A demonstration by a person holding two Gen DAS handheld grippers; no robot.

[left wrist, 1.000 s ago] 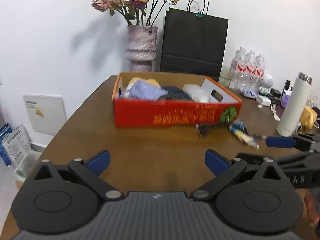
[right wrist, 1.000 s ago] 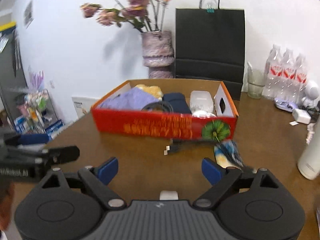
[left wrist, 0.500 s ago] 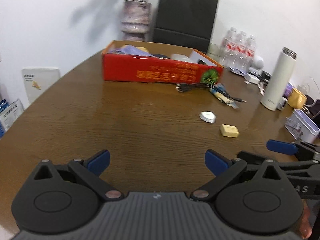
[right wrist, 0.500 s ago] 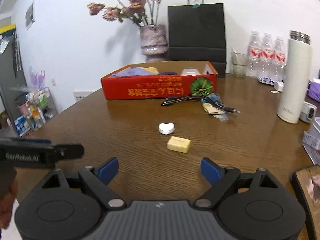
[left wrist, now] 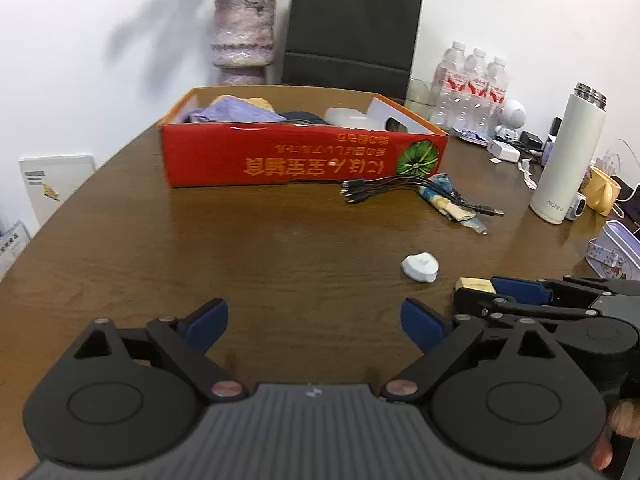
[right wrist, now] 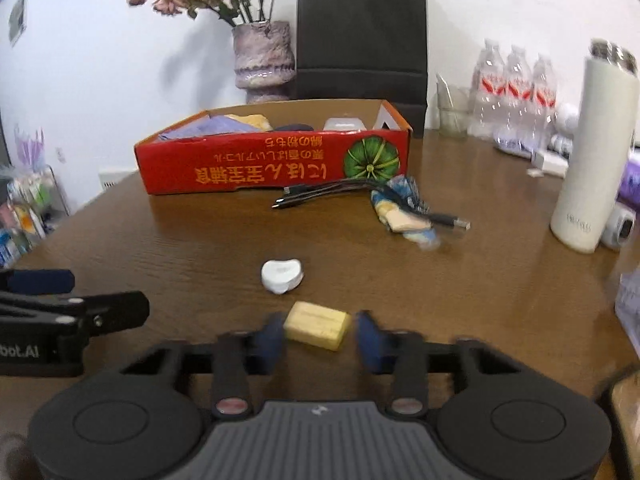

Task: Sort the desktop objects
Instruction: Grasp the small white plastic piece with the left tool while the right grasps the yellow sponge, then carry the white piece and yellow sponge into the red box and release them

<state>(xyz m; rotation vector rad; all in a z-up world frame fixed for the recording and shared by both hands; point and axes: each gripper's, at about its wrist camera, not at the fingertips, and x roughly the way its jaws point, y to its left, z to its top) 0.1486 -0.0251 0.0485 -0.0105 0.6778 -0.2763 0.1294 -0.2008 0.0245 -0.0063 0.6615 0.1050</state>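
Left wrist view: left hand-held gripper (left wrist: 314,320) spread wide, empty, over bare surface (left wrist: 240,248) in front of the red box (left wrist: 304,160).
Box contents: cloths and small items already inside.
Right wrist view: right hand-held gripper (right wrist: 318,338) part-closed around the yellow block (right wrist: 318,325); contact uncertain.
Left to sort: white piece (right wrist: 282,276), cables (right wrist: 332,194) and wrapper (right wrist: 400,208) outside the red box.

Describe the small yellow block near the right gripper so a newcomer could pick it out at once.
Start at the red box on the brown table and come toward the camera, past the black cables and the white heart-shaped case. The yellow block lies flat just beyond that, between the fingers of the right gripper. It is the only pale yellow, rectangular thing there; its white neighbour is rounded.
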